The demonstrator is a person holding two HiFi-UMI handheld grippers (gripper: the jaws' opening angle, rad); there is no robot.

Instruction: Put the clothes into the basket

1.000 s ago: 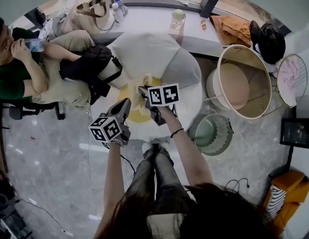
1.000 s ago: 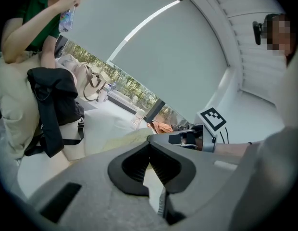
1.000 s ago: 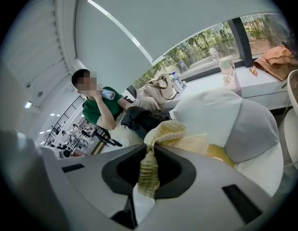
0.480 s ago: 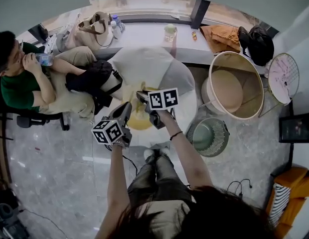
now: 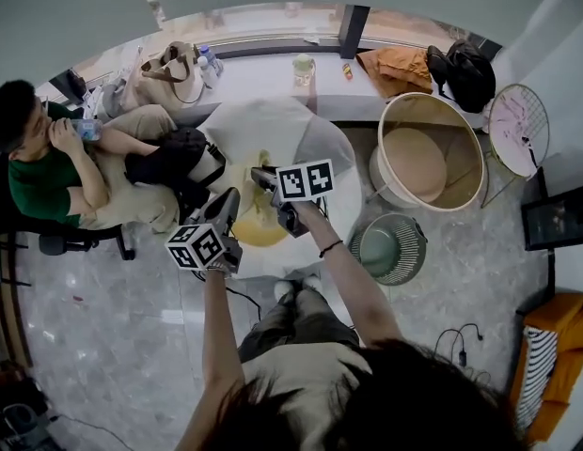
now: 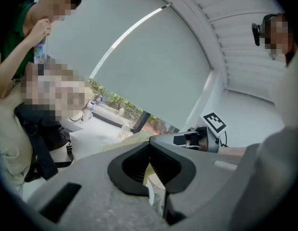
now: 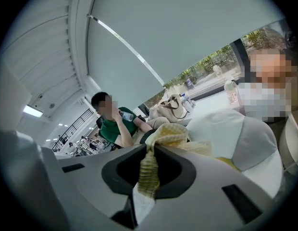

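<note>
A yellow checked garment (image 5: 257, 222) hangs over the white round table (image 5: 343, 205), lifted at one end by both grippers. My right gripper (image 5: 261, 177) is shut on a bunched fold of it (image 7: 169, 134), and the cloth trails down between the jaws (image 7: 151, 148). My left gripper (image 5: 230, 201) sits just to the left and nearer me, its jaws (image 6: 150, 146) closed with a pale strip of the cloth (image 6: 156, 179) caught between them. The big cream round basket (image 5: 428, 153) stands to the right of the table.
White (image 5: 263, 125) and grey (image 5: 324, 147) clothes lie at the table's far side. A green wire basket (image 5: 390, 249) stands on the floor at the right. A seated person (image 5: 56, 163) drinks at the left. Bags and bottles (image 5: 183, 64) line the sill.
Both grippers have risen together with the yellow garment, pulling it up off the table. The seated person keeps drinking.
</note>
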